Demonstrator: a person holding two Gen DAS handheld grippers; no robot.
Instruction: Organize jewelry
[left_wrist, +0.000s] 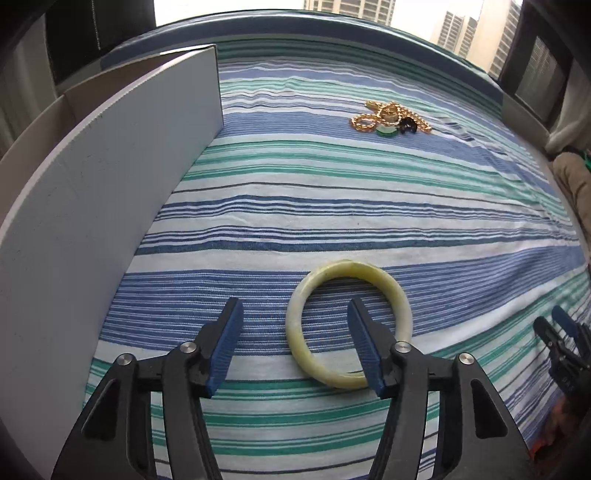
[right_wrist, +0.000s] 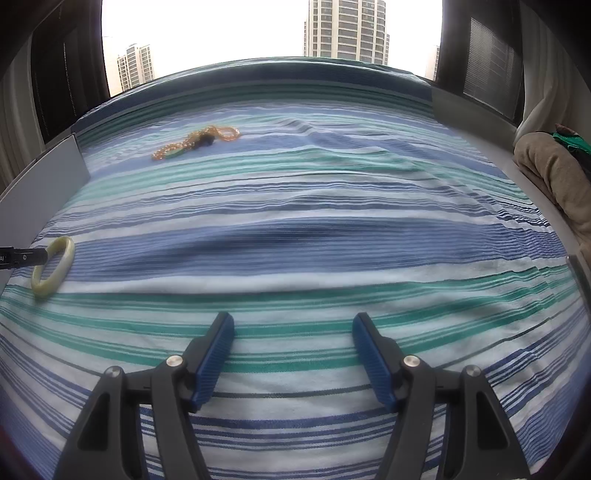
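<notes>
Bangle (left_wrist: 349, 325) lies flat on the striped cloth (left_wrist: 332, 206), near side, and the left gripper (left_wrist: 295, 310) hangs over it, jaws spread wide, one finger (left_wrist: 364, 339) inside the ring, so closing should pinch its left rim. Grey box (left_wrist: 92, 221) waits just left (the likely destination). Gold chain (left_wrist: 388, 116) sits far off. Right gripper (right_wrist: 293, 325) idles, also spread, holding nothing.

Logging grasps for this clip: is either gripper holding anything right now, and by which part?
Nothing is held. The left gripper is open, one finger inside the pale bangle, straddling its left rim. The right gripper is open over bare cloth.
</notes>
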